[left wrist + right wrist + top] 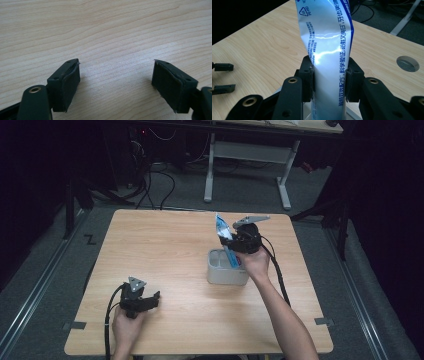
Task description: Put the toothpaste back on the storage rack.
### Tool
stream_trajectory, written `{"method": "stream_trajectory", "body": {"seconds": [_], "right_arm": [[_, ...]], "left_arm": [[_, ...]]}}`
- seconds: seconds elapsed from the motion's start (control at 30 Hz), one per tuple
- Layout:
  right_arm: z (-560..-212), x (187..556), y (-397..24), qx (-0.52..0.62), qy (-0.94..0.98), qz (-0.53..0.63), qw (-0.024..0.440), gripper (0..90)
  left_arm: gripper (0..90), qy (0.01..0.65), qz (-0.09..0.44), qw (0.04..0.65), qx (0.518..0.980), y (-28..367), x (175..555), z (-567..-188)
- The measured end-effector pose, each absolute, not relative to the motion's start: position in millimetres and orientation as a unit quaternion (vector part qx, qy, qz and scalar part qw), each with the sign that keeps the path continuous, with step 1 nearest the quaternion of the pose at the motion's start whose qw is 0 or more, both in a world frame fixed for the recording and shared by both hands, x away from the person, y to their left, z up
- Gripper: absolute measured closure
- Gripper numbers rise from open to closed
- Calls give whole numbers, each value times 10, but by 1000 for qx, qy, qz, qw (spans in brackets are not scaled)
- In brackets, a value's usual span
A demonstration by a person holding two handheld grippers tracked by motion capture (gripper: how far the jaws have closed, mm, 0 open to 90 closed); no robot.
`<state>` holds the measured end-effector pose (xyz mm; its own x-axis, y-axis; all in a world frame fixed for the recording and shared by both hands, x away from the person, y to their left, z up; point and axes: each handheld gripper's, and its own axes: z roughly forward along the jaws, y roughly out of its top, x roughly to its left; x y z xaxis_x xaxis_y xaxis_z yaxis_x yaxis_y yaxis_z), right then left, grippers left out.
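Right gripper (231,239) clamped on a blue-and-white tube (223,232), holding it upright over the grey holder (227,268) mid-table, lower end inside. Left gripper (150,300) near front-left edge, jaws wide apart over bare wooden table (165,250). Broad open wood between them.

Both grippers are black. The left gripper (150,301) carries a grey 3-cornered plate (136,283) on top, and a black cable (107,322) trails from it past the left hand (125,327). The right gripper (226,240) has the same grey plate (251,220); its cable (277,270) runs beside the right hand (256,262). Both forearms are bare, no sleeves. Each jaw is a black arm with a brass-ringed hole, ending in a rectangular block faced with a dark pad (70,87) and 2 small screws.
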<state>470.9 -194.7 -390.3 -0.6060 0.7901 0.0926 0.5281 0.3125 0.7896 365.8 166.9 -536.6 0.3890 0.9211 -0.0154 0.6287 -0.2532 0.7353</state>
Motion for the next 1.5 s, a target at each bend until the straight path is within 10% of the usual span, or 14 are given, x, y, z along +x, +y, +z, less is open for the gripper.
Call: {"method": "stream_trajectory", "body": {"seconds": [1.5], "right_arm": [[-4033, 4458, -2066, 403, 812, 386, 169, 649]], "left_arm": [[231, 509, 216, 339, 761, 1669, 3658, -5366]]}}
